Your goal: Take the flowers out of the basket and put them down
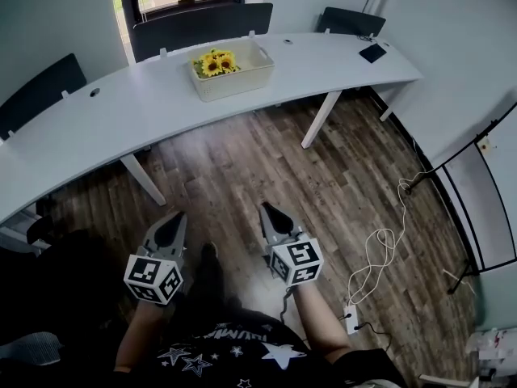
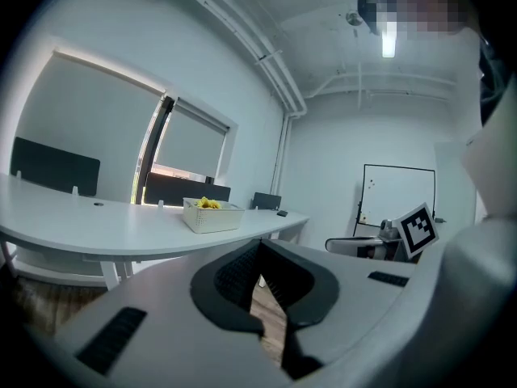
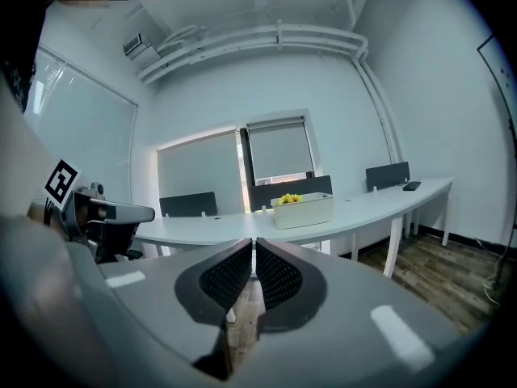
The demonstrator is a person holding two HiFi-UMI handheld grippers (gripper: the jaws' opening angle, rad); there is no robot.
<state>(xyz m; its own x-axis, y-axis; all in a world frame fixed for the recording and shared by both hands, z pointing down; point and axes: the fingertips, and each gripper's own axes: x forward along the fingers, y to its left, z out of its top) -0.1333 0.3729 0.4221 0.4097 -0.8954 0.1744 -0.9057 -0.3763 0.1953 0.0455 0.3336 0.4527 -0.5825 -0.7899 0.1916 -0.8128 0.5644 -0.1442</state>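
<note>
Yellow sunflowers (image 1: 216, 62) stand in a white woven basket (image 1: 237, 81) on the long curved white table (image 1: 97, 115), far ahead of me. Both gripper views show the same basket (image 2: 212, 216) (image 3: 304, 211) with the flowers (image 2: 208, 204) (image 3: 289, 198) small in the distance. My left gripper (image 1: 174, 216) and right gripper (image 1: 266, 208) hang low over the wood floor, close to my body and well short of the table. Their jaws are shut with nothing between them.
Dark chairs (image 1: 202, 24) stand behind the table. A black flat item (image 1: 372, 52) lies at the table's right end. A white cable (image 1: 380, 253) and power strip (image 1: 351, 318) lie on the floor to my right. A whiteboard stand (image 1: 477, 140) is at the far right.
</note>
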